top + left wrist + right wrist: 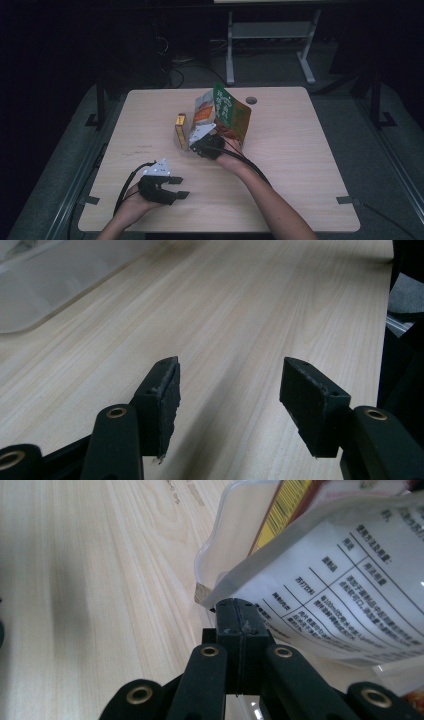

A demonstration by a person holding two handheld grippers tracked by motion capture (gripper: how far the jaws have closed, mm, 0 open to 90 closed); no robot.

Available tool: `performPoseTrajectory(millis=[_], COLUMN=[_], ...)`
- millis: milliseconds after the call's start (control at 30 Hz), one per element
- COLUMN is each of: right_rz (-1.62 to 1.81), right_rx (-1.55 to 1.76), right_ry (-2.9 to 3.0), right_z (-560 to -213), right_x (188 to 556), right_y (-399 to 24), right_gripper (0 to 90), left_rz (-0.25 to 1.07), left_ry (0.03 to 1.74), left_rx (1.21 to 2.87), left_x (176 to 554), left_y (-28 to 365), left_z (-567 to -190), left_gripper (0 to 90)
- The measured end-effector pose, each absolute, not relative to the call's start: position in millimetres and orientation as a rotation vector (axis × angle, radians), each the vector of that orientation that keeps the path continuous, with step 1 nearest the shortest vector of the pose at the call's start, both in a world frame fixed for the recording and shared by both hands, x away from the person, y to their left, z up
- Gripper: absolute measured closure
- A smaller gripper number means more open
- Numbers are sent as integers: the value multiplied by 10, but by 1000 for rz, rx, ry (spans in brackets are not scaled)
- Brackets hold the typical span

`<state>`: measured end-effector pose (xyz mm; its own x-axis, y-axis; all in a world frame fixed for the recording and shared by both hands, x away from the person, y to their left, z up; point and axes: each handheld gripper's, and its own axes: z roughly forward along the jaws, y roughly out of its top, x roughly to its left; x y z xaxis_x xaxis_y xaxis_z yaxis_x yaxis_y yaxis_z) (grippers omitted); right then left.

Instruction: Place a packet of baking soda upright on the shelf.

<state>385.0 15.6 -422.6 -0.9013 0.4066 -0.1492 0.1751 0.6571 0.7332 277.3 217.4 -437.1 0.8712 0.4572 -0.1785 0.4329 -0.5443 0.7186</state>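
Observation:
Several snack packs cluster at the table's middle: a green bag (231,111) leaning upright, an orange-and-white pouch (204,112) beside it, and a small yellow box (180,131) to their left. My right gripper (196,144) is at the foot of the pouches. In the right gripper view its jaws (236,605) are pressed together on the lower edge of a white pouch (340,580) printed with black text. My left gripper (183,186) rests low near the front left of the table, open, with bare wood between its fingers (165,400).
The wooden table (300,150) has a round cable hole (251,100) near its far edge. Behind the white pouch is another pack with a yellow barcode strip (285,505). A metal desk frame (270,35) stands on the floor beyond the table.

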Motion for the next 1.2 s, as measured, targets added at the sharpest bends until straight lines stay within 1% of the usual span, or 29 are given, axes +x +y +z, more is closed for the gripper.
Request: performPoseTrajectory(millis=[133, 233, 400, 500, 567, 767, 1033, 1200], right_rz=[1123, 1150, 1188, 1205, 1206, 1249, 1260, 1253], right_rx=[463, 454, 473, 496, 521, 557, 582, 588], right_ry=[2550, 2546, 2573, 2600, 2609, 2634, 2672, 2686], right_z=[-4166, -4065, -3998, -4012, -4028, -4060, -4162, -4201], right_x=[3832, 3755, 3608, 3523, 3443, 3266, 3040, 2999], right_y=[131, 26, -210, -355, -448, -665, -891, -949], right_gripper=[898, 889, 786, 707, 637, 544, 488, 470], left_rz=[34, 37, 41, 47, 47, 56, 56, 57], left_ry=[640, 635, 630, 615, 612, 600, 597, 590], left_rx=[2218, 2229, 2227, 2235, 2231, 2224, 2226, 2236], left_x=[2775, 2780, 2773, 2774, 2771, 2771, 2767, 2775], left_y=[2176, 2186, 2171, 2165, 2162, 2168, 2168, 2169], left_z=[-4374, -4371, -4374, -4372, -4374, -4380, -4389, -4389], left_gripper=[405, 399, 376, 363, 351, 320, 311, 310])
